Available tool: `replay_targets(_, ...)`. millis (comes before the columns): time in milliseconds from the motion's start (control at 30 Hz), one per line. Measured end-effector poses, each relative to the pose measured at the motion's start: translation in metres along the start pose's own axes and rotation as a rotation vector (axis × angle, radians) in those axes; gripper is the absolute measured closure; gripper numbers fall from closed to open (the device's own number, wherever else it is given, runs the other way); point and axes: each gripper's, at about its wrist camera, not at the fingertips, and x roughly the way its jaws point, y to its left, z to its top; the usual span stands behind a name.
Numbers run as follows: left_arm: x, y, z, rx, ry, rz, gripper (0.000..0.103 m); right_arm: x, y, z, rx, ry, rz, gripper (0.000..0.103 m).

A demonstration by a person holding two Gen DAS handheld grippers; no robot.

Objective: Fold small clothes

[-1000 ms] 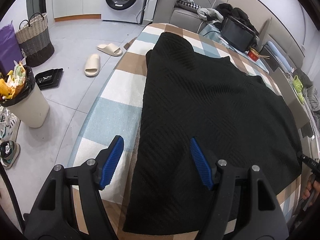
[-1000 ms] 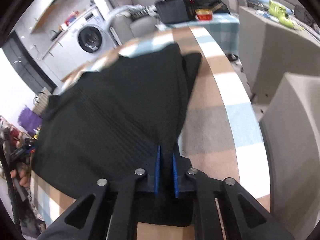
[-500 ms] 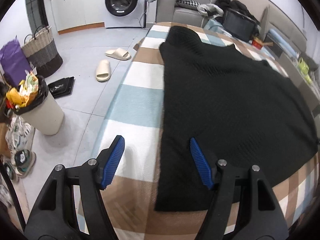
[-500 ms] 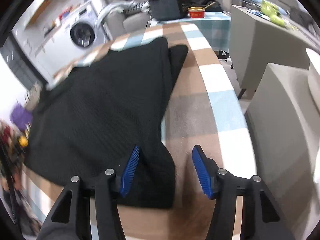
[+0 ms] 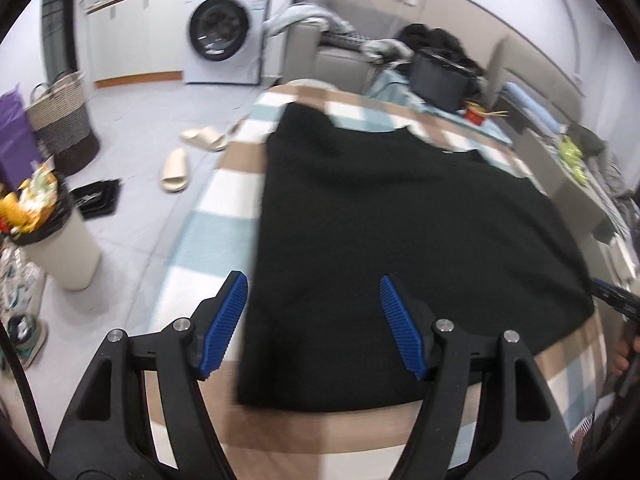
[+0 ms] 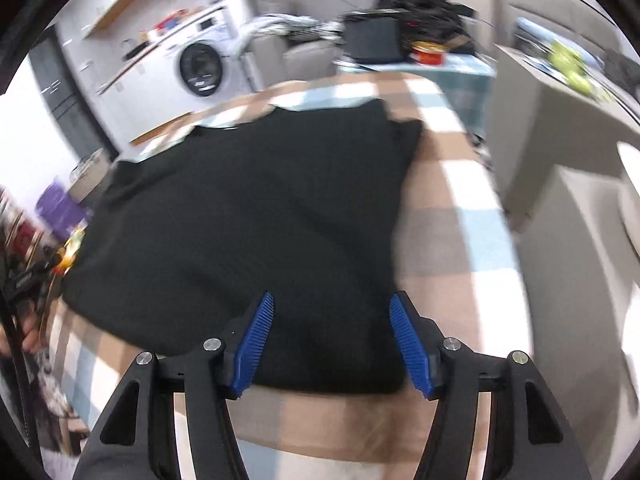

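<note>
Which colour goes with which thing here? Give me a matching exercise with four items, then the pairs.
Things:
1. garment spread on the table
2. slippers on the floor
3. pads of the left tongs
4. bag beside the woven basket

Colours:
A. purple
B. blue
C. black
D. cream

Pairs: 1-C, 2-D, 3-B, 4-A
</note>
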Motion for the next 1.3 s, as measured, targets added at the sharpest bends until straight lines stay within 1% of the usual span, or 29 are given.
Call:
replay_targets(33, 0.002, -0.008, 0.0, 0.005, 0.0, -0.019, 0.032, 0.005, 0.008, 0.004, -0.016, 0.0, 0.014, 0.041)
replay_targets(100, 0.013, -0.026, -0.002, 0.022, 0.026, -0.054, 0.032, 0.02, 0.023, 0.011, -0.049, 0.012, 0.018, 0.041)
replay_targets(200, 0.032, -0.052, -0.01, 0.064, 0.063, -0.08, 0.032, 0.051, 0.048, 0.019, -0.114, 0.047, -0.021, 0.041)
replay_targets(267, 0.042, -0.062, -0.017, 0.082, 0.105, -0.093, 0.032, 0.067, 0.062, 0.017, -0.164, 0.08, -0.055, 0.041)
replay_targets(333, 0.05, -0.069, -0.024, 0.103, 0.139, -0.099, 0.032, 0.067, 0.068, 0.011, -0.221, 0.073, -0.075, 0.036)
replay_targets(367, 0.05, -0.071, -0.027, 0.122, 0.132, -0.093, 0.032, 0.064, 0.066, 0.007, -0.229, 0.078, -0.048, 0.034)
replay_targets(400, 0.048, -0.073, -0.031, 0.144, 0.127, -0.091, 0.031, 0.061, 0.063, 0.005, -0.222, 0.078, -0.033, 0.033)
replay_targets(467, 0.047, -0.074, -0.035, 0.167, 0.139, -0.095, 0.03, 0.053, 0.051, -0.003, -0.199, 0.082, -0.034, 0.033)
replay_targets(533, 0.044, -0.069, -0.04, 0.162, 0.145, -0.104, 0.03, 0.042, 0.039, -0.012, -0.188, 0.081, -0.052, 0.033)
replay_targets(633, 0.038, -0.062, -0.048, 0.157, 0.138, -0.104, 0.03, 0.021, 0.022, -0.021, -0.16, 0.055, -0.018, 0.033)
replay_targets(667, 0.035, -0.06, -0.051, 0.157, 0.135, -0.096, 0.03, 0.016, 0.016, -0.022, -0.145, 0.057, -0.039, 0.033)
replay_targets(733, 0.031, -0.054, -0.053, 0.149, 0.13, -0.093, 0.03, 0.012, 0.004, -0.023, -0.115, 0.07, -0.116, 0.032)
replay_targets(767, 0.029, -0.052, -0.055, 0.144, 0.127, -0.091, 0.03, 0.009, -0.004, -0.024, -0.09, 0.066, -0.131, 0.032)
replay_targets(867, 0.023, -0.047, -0.059, 0.126, 0.125, -0.082, 0.03, -0.001, -0.026, -0.019, 0.024, 0.023, -0.092, 0.032)
replay_targets(933, 0.022, -0.045, -0.059, 0.115, 0.127, -0.074, 0.029, -0.003, -0.039, -0.009, 0.095, -0.024, -0.094, 0.032)
replay_targets(1000, 0.023, -0.045, -0.059, 0.109, 0.128, -0.065, 0.029, 0.002, -0.049, 0.003, 0.159, -0.049, -0.071, 0.032)
replay_targets(1067, 0.022, -0.045, -0.059, 0.104, 0.128, -0.058, 0.029, 0.013, -0.054, 0.015, 0.198, -0.045, -0.048, 0.032)
replay_targets(1100, 0.022, -0.044, -0.059, 0.101, 0.129, -0.055, 0.029, 0.022, -0.055, 0.025, 0.201, -0.044, -0.039, 0.033)
replay_targets(1167, 0.023, -0.044, -0.057, 0.095, 0.132, -0.048, 0.029, 0.037, -0.056, 0.039, 0.195, -0.035, -0.049, 0.039)
replay_targets(1200, 0.024, -0.044, -0.056, 0.095, 0.134, -0.044, 0.029, 0.044, -0.057, 0.043, 0.196, -0.022, -0.059, 0.051)
replay_targets(1233, 0.024, -0.044, -0.055, 0.093, 0.137, -0.038, 0.029, 0.052, -0.058, 0.047, 0.201, 0.0, -0.061, 0.066)
replay_targets(1267, 0.025, -0.044, -0.054, 0.089, 0.139, -0.031, 0.029, 0.059, -0.058, 0.052, 0.205, 0.013, -0.057, 0.072)
replay_targets(1300, 0.029, -0.045, -0.051, 0.085, 0.141, -0.027, 0.029, 0.059, -0.058, 0.054, 0.21, 0.004, -0.044, 0.083)
